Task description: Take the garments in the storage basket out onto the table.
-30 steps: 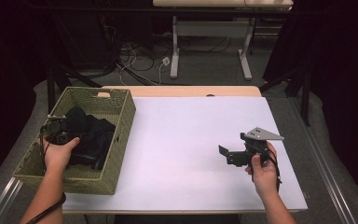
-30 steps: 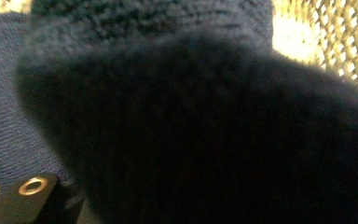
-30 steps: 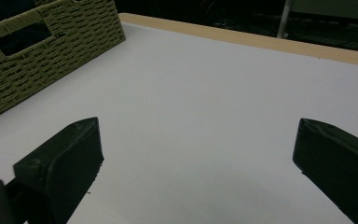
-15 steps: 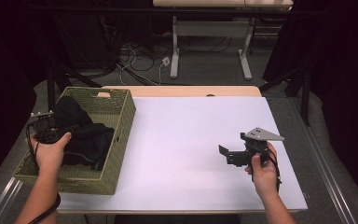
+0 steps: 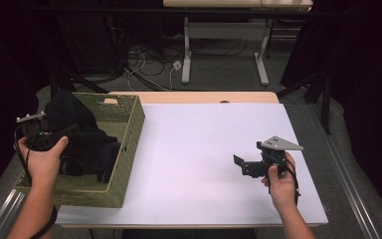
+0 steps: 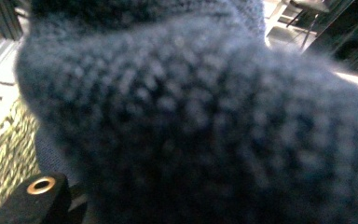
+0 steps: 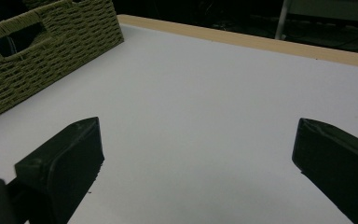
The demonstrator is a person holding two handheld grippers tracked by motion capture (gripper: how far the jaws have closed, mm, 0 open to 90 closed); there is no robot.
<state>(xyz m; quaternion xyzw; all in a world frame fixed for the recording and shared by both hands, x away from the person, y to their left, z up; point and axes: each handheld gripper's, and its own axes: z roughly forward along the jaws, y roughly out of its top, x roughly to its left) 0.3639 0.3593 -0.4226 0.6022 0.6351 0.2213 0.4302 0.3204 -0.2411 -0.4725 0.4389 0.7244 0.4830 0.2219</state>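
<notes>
Lifting Dark Knit Garment from Woven Basket

Gripping the dark knit garment [image 5: 82,137], the left gripper [image 5: 54,137] holds a fold of it between narrowly set jaws, at the 9 o'clock side of the table in the high view. The garment rises above the basket rim at its upper left part, while its lower part lies inside the woven basket [image 5: 129,124].

Edges and clearance: the basket occupies the 9 o'clock edge of the white table surface [image 5: 199,149], with its near corner close to the front edge. From the basket wall to the 3 o'clock edge the surface is open. A bare wooden strip [image 5: 204,97] runs along the 12 o'clock edge.

The right gripper [image 5: 238,164] sits low over the surface at about 4 o'clock, well apart from the basket, jaws wide with nothing between them.

View differences: the left gripper view shows the garment's [image 6: 205,121] blurred knit texture pressed close to the lens, with basket weave [image 6: 4,154] at 8 o'clock. The right gripper view shows the basket's handle cut-out [image 7: 16,39] at 10 o'clock and both black jaws over bare surface.

No legible writing is visible.
</notes>
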